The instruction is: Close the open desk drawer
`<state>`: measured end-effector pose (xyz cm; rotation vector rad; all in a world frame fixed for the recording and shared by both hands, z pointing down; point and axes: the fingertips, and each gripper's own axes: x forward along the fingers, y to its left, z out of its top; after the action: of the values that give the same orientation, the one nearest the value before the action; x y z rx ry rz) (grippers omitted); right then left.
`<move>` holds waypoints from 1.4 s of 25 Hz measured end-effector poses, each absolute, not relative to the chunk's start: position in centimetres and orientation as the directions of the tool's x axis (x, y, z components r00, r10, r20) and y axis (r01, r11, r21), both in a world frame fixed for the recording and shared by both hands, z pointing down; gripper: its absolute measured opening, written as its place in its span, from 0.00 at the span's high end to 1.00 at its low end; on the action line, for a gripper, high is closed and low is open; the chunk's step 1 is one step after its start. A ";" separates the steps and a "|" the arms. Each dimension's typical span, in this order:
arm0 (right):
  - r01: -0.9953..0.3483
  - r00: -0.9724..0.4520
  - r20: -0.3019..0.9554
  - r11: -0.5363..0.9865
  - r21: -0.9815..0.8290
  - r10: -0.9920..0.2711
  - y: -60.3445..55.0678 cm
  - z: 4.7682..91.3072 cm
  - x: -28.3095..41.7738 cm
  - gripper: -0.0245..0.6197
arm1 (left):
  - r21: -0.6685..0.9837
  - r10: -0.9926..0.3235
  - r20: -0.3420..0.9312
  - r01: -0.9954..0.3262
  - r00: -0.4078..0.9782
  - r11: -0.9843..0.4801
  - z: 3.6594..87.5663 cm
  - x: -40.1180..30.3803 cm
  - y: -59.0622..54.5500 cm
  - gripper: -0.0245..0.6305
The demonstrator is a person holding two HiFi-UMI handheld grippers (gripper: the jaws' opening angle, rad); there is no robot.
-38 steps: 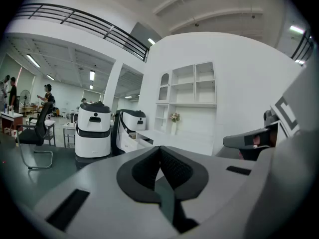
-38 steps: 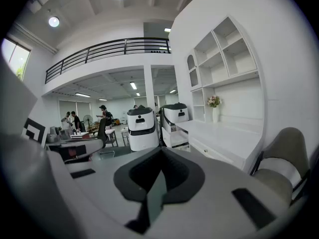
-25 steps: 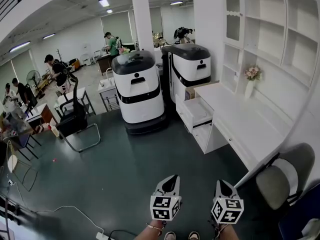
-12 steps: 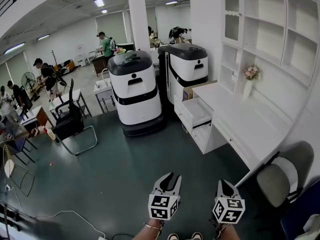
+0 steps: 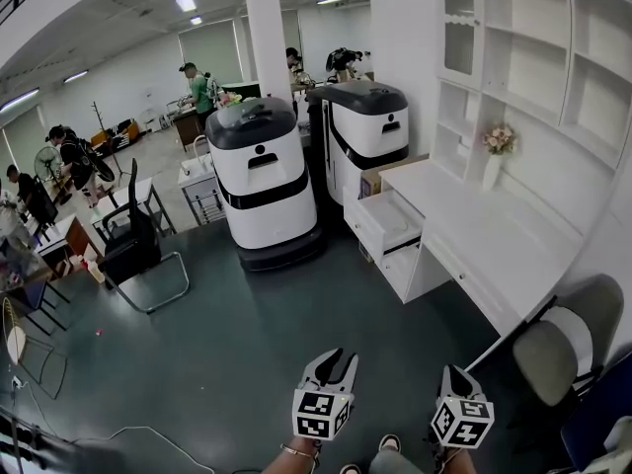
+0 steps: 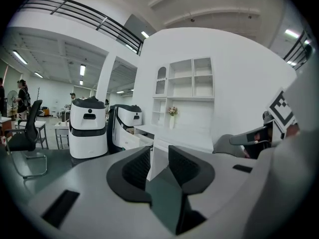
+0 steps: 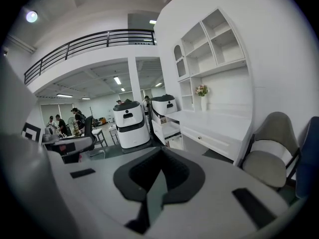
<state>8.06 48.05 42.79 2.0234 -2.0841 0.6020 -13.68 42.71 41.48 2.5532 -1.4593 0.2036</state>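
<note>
The white desk [image 5: 474, 240] stands along the right wall, with its open drawer [image 5: 390, 217] pulled out toward the room at the desk's far end. The drawer also shows in the right gripper view [image 7: 168, 127]. Both grippers hang low over the dark floor, far short of the desk. My left gripper [image 5: 336, 357] points at the desk corner; its jaws are opening with nothing between them, and a clear gap shows in the left gripper view [image 6: 159, 152]. My right gripper [image 5: 452, 371] is shut and empty, its tips meeting [image 7: 160, 151].
Two large white-and-black robot units [image 5: 262, 181] [image 5: 363, 136] stand left of the drawer. A grey chair [image 5: 558, 344] sits at the near end of the desk. A vase of flowers [image 5: 497, 158] stands on the desktop. A black chair [image 5: 133, 245] and several people are at the far left.
The left gripper's jaws have gone from shut to open. Both grippers have sunk lower in the head view, the right one more. The people at the back have shifted.
</note>
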 end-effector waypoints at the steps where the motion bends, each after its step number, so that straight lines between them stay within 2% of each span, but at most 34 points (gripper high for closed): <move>1: -0.986 -0.057 0.401 -0.012 -0.166 -0.914 47.6 42.9 8.3 0.95 | 0.102 -0.835 0.217 -0.863 0.505 -0.495 41.7 -13.7 42.2 0.77; 21: -0.981 -0.169 0.397 0.116 -0.154 -0.902 24.2 41.4 10.4 0.95 | 0.136 -0.888 0.213 -0.912 0.408 -0.387 41.5 -12.1 21.2 0.77; 35: -0.977 -0.175 0.387 0.112 -0.179 -0.906 13.0 41.2 13.9 0.95 | 0.117 -0.893 0.223 -0.920 0.392 -0.375 41.4 -10.3 10.6 0.77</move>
<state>13.92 12.99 41.18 1.8905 -2.2005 0.5910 -10.27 10.65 41.42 2.4286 -1.6091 0.1791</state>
